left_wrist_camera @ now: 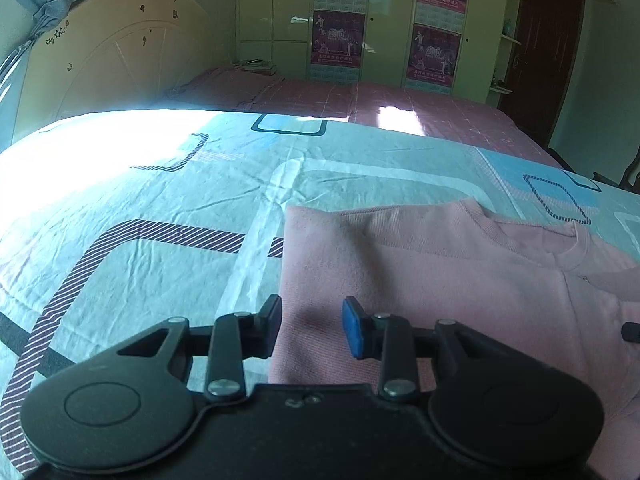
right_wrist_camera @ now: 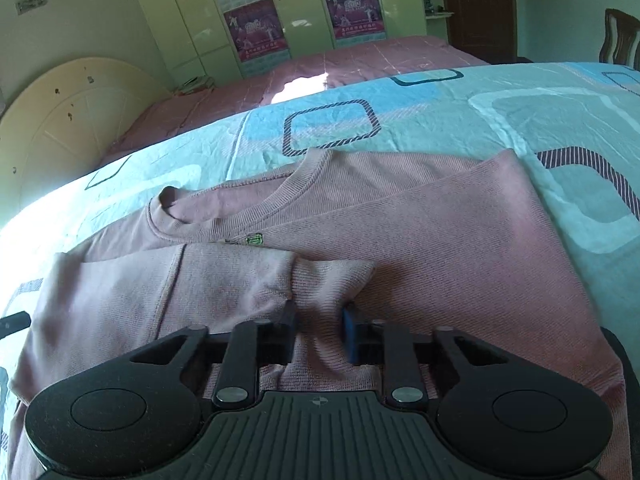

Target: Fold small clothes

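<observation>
A pink sweater (left_wrist_camera: pixel 440 280) lies flat on the light blue patterned bedsheet (left_wrist_camera: pixel 160 200), its sides folded in. My left gripper (left_wrist_camera: pixel 312 326) hovers open over the sweater's left folded edge, one finger above the sheet, the blue pad (left_wrist_camera: pixel 354 330) above the fabric, nothing between them. In the right wrist view the sweater (right_wrist_camera: pixel 440 232) shows its neckline (right_wrist_camera: pixel 192 216) and a small green label (right_wrist_camera: pixel 254 239). A sleeve (right_wrist_camera: pixel 240 280) lies folded across the body. My right gripper (right_wrist_camera: pixel 320 328) is shut on the bunched cuff end of that sleeve.
A second bed with a pink cover (left_wrist_camera: pixel 400 108) stands beyond, with a cream headboard (left_wrist_camera: pixel 120 52). Green wardrobe doors with posters (left_wrist_camera: pixel 338 40) line the far wall beside a dark door (left_wrist_camera: pixel 540 52). A wooden chair (right_wrist_camera: pixel 620 36) stands at the right.
</observation>
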`<control>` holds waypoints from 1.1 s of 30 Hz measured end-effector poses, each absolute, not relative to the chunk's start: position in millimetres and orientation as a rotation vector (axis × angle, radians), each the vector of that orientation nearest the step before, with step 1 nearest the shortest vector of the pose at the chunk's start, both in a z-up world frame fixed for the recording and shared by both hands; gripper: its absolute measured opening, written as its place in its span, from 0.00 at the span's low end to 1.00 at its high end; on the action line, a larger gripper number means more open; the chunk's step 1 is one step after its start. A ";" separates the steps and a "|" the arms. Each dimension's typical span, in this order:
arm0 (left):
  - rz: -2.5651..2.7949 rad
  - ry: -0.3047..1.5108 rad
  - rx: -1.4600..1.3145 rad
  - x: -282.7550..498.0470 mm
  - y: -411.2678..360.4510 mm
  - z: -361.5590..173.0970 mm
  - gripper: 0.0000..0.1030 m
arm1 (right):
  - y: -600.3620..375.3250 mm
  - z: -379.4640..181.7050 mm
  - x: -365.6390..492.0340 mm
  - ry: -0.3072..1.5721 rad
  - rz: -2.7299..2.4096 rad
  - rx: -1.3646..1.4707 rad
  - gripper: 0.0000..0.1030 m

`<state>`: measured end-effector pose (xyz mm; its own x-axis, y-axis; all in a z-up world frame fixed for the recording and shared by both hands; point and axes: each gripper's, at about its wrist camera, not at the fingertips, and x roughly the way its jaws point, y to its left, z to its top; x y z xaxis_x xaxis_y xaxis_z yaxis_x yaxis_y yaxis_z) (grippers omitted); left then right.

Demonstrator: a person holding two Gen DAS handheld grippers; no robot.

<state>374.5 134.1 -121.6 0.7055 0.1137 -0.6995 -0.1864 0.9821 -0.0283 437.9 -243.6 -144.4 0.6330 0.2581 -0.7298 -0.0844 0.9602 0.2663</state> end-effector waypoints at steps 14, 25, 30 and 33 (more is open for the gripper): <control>0.190 0.802 -0.072 406.2 134.3 -150.5 0.36 | -245.9 -146.2 431.1 0.817 0.133 0.045 0.08; 0.276 0.777 -0.126 440.0 156.3 -150.0 0.42 | -254.0 -121.3 427.6 0.698 0.116 0.076 0.58; 0.298 0.767 -0.124 442.2 163.6 -153.7 0.56 | -251.9 -151.8 444.2 0.836 0.085 0.044 0.57; 0.300 0.754 -0.110 433.9 162.1 -147.2 0.52 | -259.2 -142.9 436.1 0.794 0.092 0.080 0.57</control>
<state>433.9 162.1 -147.2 0.6890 0.2284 -0.6878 -0.3066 0.9518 0.0090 436.1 -259.2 -142.9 0.6972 0.1127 -0.7079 -0.0523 0.9929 0.1066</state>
